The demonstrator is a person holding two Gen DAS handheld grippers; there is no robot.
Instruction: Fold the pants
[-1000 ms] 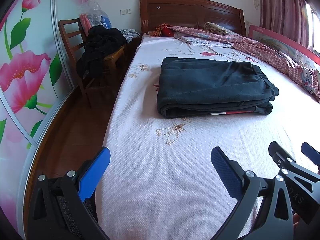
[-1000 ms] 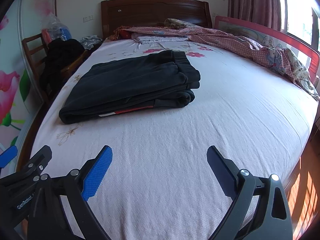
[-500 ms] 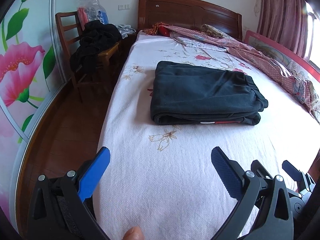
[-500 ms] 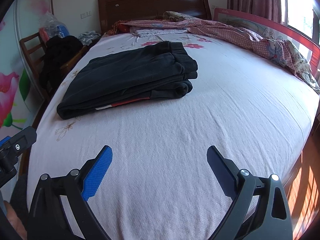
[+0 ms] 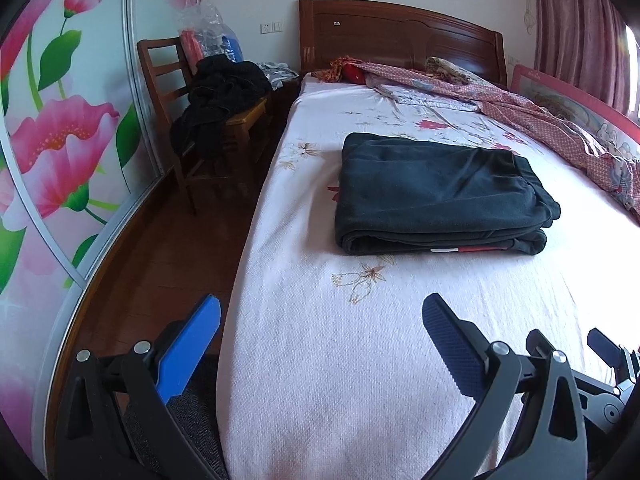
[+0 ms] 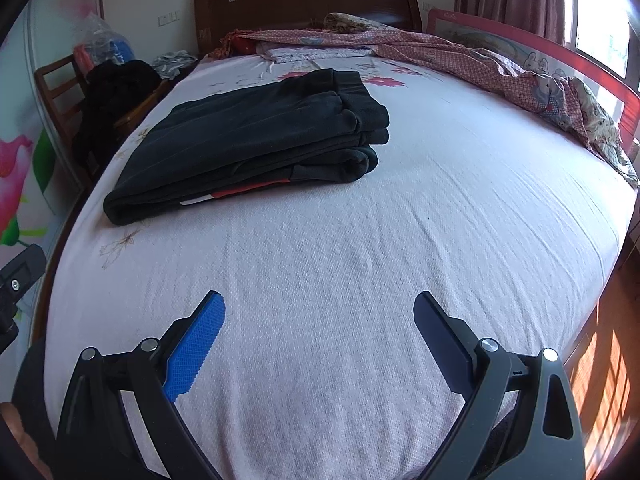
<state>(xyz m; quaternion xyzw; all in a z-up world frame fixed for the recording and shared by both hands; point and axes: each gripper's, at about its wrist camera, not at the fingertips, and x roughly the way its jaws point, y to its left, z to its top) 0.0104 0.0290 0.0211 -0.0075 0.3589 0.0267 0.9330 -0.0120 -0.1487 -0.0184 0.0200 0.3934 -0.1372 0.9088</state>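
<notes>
Dark pants [image 5: 436, 194] lie folded in a flat rectangular stack on the pale pink bed sheet [image 5: 360, 360], with a red and white stripe showing along the near edge. They also show in the right wrist view [image 6: 252, 140]. My left gripper [image 5: 320, 320] is open and empty, hovering near the foot of the bed, well short of the pants. My right gripper [image 6: 316, 316] is open and empty, also over the sheet near the foot, apart from the pants.
A wooden chair [image 5: 200, 120] heaped with dark clothes stands left of the bed. A red patterned quilt [image 6: 480, 64] lies bunched along the far and right side. A wooden headboard [image 5: 400, 36] and a floral wardrobe door [image 5: 60, 140] border the space.
Both grippers have drawn back from the folded pants toward the foot of the bed. The pants have not moved. Both grippers stay open.
</notes>
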